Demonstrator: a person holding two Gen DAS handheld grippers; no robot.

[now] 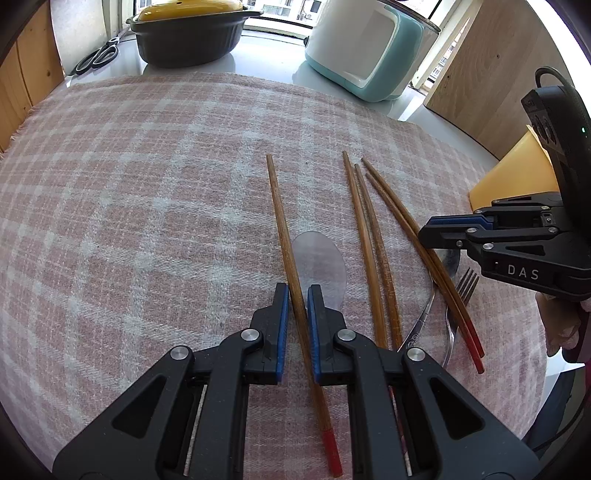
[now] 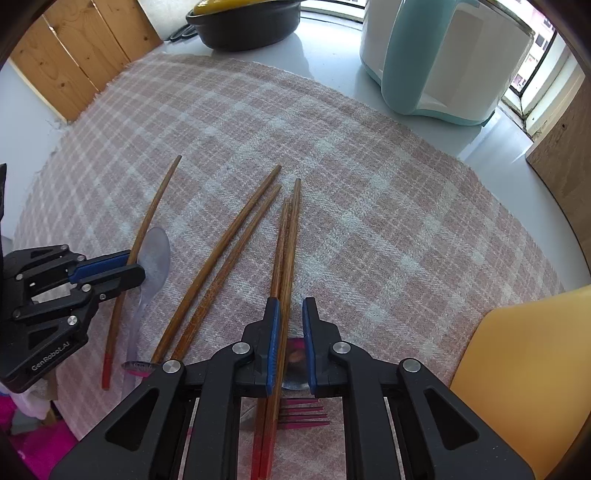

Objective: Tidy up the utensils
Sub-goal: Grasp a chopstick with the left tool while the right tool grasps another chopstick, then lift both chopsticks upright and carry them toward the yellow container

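Several brown chopsticks with red ends lie on a pink checked cloth (image 1: 147, 184). My left gripper (image 1: 297, 291) is open, its fingers on either side of a single chopstick (image 1: 284, 229) lying beside a clear plastic spoon (image 1: 320, 258). My right gripper (image 2: 288, 306) is open around a pair of chopsticks (image 2: 286, 243), which lies over a metal spoon (image 2: 295, 373) and a fork (image 2: 303, 415). A second pair of chopsticks (image 2: 221, 266) lies between the two grippers. The right gripper also shows in the left wrist view (image 1: 424, 230), and the left gripper in the right wrist view (image 2: 136, 266).
A yellow board (image 2: 524, 369) stands at the right edge. A teal and white appliance (image 1: 369, 48), a dark pot with a yellow lid (image 1: 188, 33) and scissors (image 1: 98, 57) sit at the back. Wooden panels (image 2: 81, 48) flank the table.
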